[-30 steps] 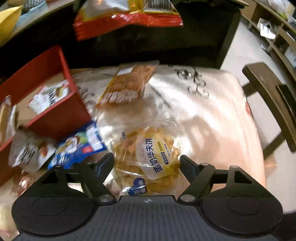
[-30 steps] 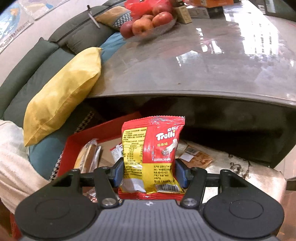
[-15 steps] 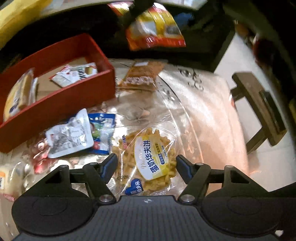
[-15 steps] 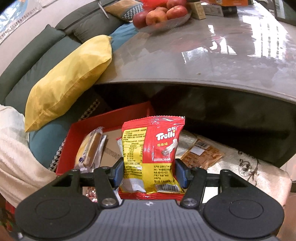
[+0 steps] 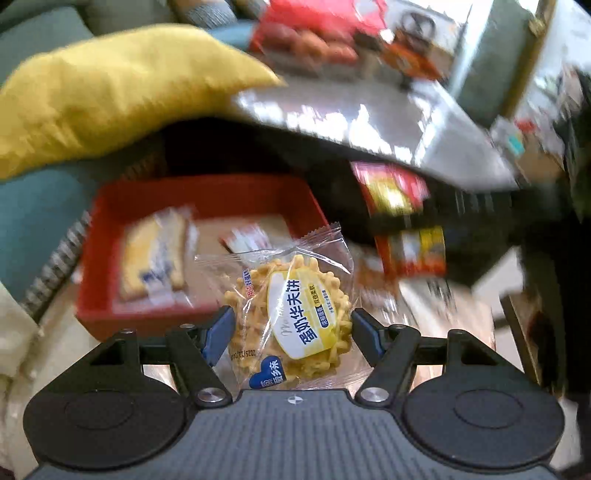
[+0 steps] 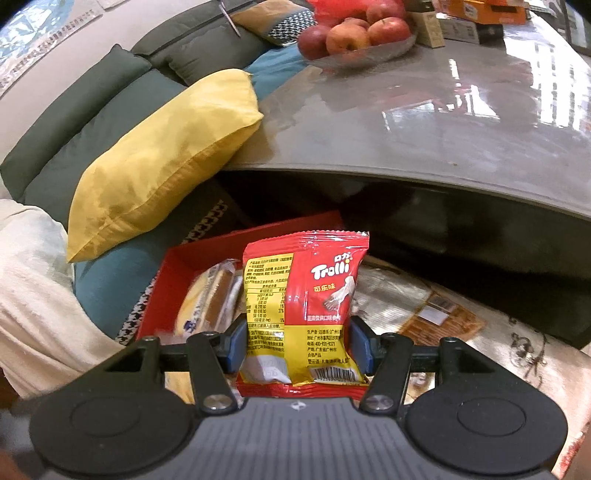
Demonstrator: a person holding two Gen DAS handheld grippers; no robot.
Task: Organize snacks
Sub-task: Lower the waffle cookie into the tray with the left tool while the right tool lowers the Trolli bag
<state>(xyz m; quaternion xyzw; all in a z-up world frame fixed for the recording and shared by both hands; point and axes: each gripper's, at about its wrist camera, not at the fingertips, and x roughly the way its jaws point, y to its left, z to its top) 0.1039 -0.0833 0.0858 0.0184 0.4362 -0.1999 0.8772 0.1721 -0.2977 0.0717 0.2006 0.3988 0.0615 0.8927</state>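
Observation:
My left gripper (image 5: 291,334) is shut on a clear-wrapped yellow waffle cookie pack (image 5: 291,314) and holds it in the air in front of a red tray (image 5: 110,206). My right gripper (image 6: 295,341) is shut on a red and yellow Trolli gummy bag (image 6: 306,295), upright, just in front of the same red tray (image 6: 166,280). The tray holds a cream sandwich cake pack (image 6: 207,299) and a small white snack packet (image 5: 247,238). The Trolli bag also shows in the left wrist view (image 5: 395,192), blurred.
A grey glossy coffee table (image 6: 424,122) overhangs the tray, with a bowl of apples (image 6: 354,33) on it. A yellow cushion (image 6: 162,158) lies on the dark sofa to the left. An orange-brown snack packet (image 6: 439,317) lies on the patterned cloth to the right.
My left gripper closed on the waffle pack, lifted it off the cloth and swung up toward the red tray. My right gripper moved closer to the tray with the Trolli bag.

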